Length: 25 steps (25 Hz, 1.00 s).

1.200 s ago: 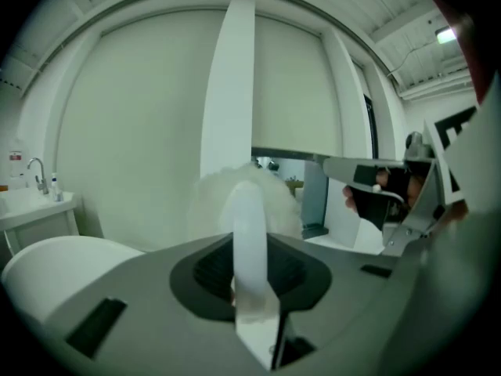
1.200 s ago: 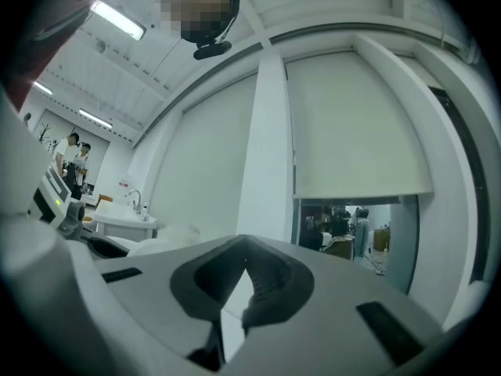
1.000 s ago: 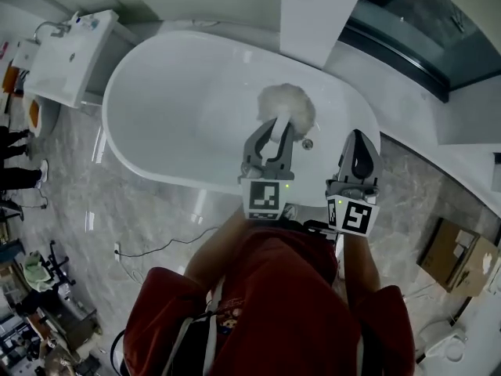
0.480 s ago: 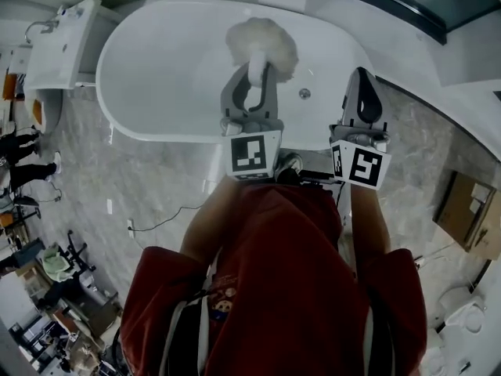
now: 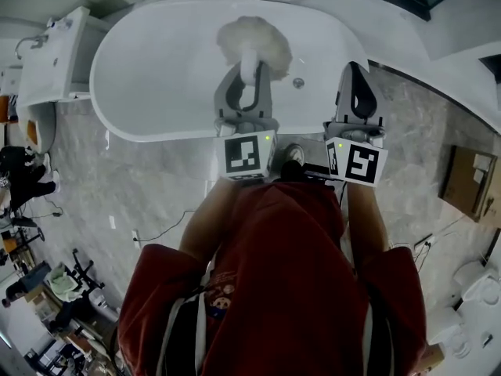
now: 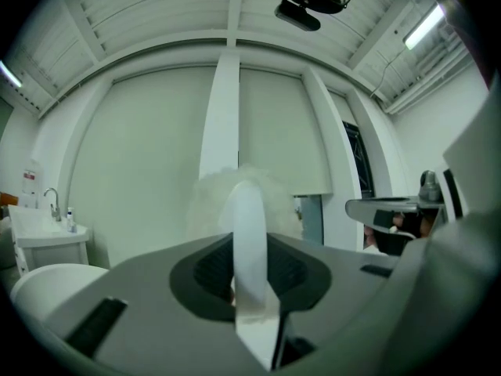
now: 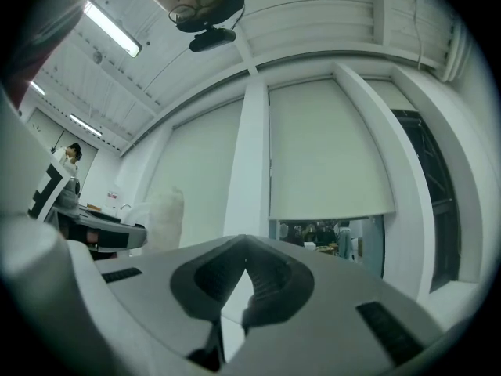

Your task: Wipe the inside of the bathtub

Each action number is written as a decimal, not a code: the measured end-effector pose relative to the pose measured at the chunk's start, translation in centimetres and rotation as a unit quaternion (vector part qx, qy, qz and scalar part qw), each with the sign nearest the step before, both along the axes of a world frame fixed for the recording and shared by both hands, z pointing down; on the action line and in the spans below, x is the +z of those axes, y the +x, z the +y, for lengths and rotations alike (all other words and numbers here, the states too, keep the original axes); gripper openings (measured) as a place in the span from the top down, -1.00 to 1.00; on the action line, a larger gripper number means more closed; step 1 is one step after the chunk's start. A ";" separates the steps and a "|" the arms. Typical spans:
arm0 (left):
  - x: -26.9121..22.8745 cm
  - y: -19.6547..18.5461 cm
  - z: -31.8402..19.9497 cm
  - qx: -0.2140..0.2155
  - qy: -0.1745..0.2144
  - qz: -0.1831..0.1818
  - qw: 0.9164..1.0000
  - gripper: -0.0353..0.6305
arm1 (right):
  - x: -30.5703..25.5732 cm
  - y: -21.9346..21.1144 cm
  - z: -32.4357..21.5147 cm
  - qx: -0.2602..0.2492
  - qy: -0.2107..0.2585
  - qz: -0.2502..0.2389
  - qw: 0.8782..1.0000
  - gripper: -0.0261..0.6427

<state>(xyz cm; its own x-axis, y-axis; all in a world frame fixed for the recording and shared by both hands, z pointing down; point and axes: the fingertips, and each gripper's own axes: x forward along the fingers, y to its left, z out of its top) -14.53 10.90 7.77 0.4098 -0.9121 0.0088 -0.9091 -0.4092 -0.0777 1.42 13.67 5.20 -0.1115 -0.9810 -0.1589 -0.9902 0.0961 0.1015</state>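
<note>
The white oval bathtub lies across the top of the head view, with its drain right of centre. My left gripper is shut on the white handle of a fluffy white brush, held over the tub's inside. In the left gripper view the handle stands between the jaws of the left gripper, with the fluffy head behind it. My right gripper hangs over the tub's near right rim, shut and empty. Whether the brush touches the tub is not visible.
A white washbasin cabinet stands left of the tub. A cable trails over the marble floor. A cardboard box sits at the right and a toilet at the lower right. People stand at the far left.
Both grippers have come up closer to the head camera, and the brush has moved with the left one, away from beside the drain toward the tub's middle. The right gripper stayed shut.
</note>
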 end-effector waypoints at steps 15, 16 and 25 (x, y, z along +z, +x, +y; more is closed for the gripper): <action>-4.1 -10.8 2.0 -0.011 0.033 0.038 0.999 0.61 | -5.1 -12.6 1.6 -0.038 0.029 0.001 0.999 0.89; -4.2 -11.3 2.0 -0.014 0.036 0.038 0.999 0.61 | -5.3 -13.0 1.5 -0.040 0.032 0.001 0.999 0.89; -5.4 -12.8 1.9 -0.025 0.041 0.061 0.997 0.62 | -6.9 -14.3 1.0 -0.052 0.051 0.015 0.997 0.89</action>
